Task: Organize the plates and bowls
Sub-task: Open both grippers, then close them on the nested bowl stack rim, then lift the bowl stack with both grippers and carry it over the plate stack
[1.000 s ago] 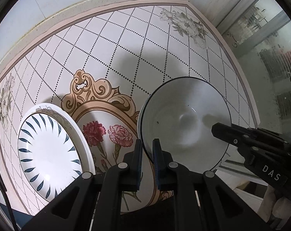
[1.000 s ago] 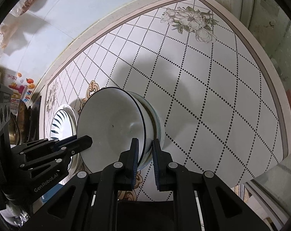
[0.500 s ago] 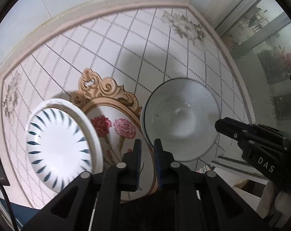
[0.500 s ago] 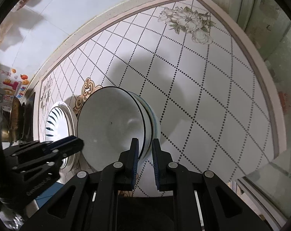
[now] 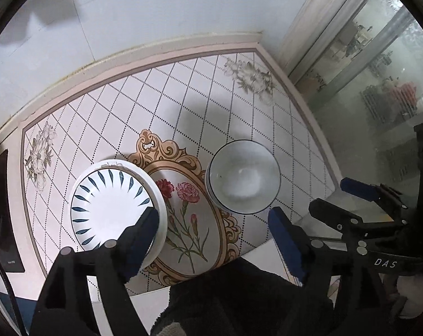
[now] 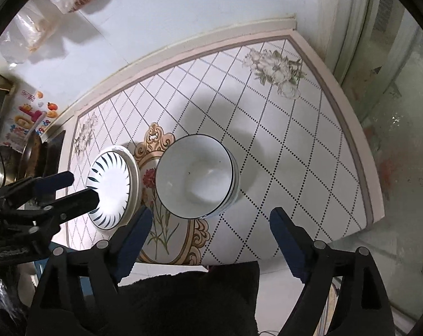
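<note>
Overhead, both grippers' jaws are opening, empty, above the stacked bowls [image 6: 196, 177] and plates [image 5: 110, 210].

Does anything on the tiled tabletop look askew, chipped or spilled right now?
Nothing stands out. The white bowl with a dark rim sits level, nested in another, beside the white plate with blue leaf strokes resting on a second plate. No chips or spills show.

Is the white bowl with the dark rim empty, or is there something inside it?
Empty. Both views look straight into the bowl and show only its bare white inside.
</note>
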A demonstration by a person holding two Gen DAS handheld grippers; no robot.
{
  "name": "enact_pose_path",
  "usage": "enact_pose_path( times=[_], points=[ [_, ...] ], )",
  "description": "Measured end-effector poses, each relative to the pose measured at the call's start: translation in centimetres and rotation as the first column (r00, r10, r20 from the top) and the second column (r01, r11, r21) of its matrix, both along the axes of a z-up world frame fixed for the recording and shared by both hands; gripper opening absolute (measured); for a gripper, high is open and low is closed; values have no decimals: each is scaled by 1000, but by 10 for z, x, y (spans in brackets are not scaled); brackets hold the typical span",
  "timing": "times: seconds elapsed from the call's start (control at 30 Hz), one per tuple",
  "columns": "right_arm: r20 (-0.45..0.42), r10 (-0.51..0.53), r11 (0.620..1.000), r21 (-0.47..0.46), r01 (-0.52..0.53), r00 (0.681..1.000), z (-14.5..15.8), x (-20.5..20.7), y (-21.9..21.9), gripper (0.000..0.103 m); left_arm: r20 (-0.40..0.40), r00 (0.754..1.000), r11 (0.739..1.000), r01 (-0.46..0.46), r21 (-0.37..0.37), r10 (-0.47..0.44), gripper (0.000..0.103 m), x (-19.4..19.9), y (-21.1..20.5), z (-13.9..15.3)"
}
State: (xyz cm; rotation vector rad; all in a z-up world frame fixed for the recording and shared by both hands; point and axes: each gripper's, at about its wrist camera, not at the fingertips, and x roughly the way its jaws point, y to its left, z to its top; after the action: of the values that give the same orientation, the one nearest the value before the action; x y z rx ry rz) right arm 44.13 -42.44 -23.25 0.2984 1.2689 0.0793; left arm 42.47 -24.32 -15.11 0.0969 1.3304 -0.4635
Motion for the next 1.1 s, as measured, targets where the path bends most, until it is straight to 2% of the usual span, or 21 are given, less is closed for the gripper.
enact_pose_path(
  times=[0.1, 0.23, 0.33, 0.5, 0.63, 0.8, 0.97, 1.1],
  points=[
    [19, -5, 1000, -24, 5, 1000, 14, -8, -1, 91, 4, 1000, 1000, 5, -14, -5, 93, -4, 0, 7],
    [43, -14, 998, -54, 17, 999, 30, -17, -5, 94, 16, 1000, 999, 2, -37, -1, 94, -11, 0, 16],
    [56, -33, 999, -41, 35, 998, 37, -22, -11, 95, 19, 1000, 999, -8, -40, 8, 98, -13, 1, 18],
    [46, -59, 998, -8, 59, 997, 30, -22, -19, 96, 18, 999, 999, -28, -24, 29, 98, -5, 1, 5],
    [27, -68, 997, 46, 67, 997, 9, -12, -25, 96, -2, 998, 998, -57, 2, 57, 98, 8, 1, -17],
    [-21, -78, 984, 157, 80, 997, -32, 7, -31, 96, -59, 994, 996, -93, 11, 93, 98, 30, -5, -49],
    [-89, -91, 959, 259, 112, 992, -81, 26, -37, 96, -202, 969, 988, -153, -29, 144, 97, 60, -9, -94],
    [-153, -96, 934, 329, 142, 984, -125, 40, -41, 96, -312, 940, 983, -168, -68, 139, 92, 80, -17, -131]
  ],
)
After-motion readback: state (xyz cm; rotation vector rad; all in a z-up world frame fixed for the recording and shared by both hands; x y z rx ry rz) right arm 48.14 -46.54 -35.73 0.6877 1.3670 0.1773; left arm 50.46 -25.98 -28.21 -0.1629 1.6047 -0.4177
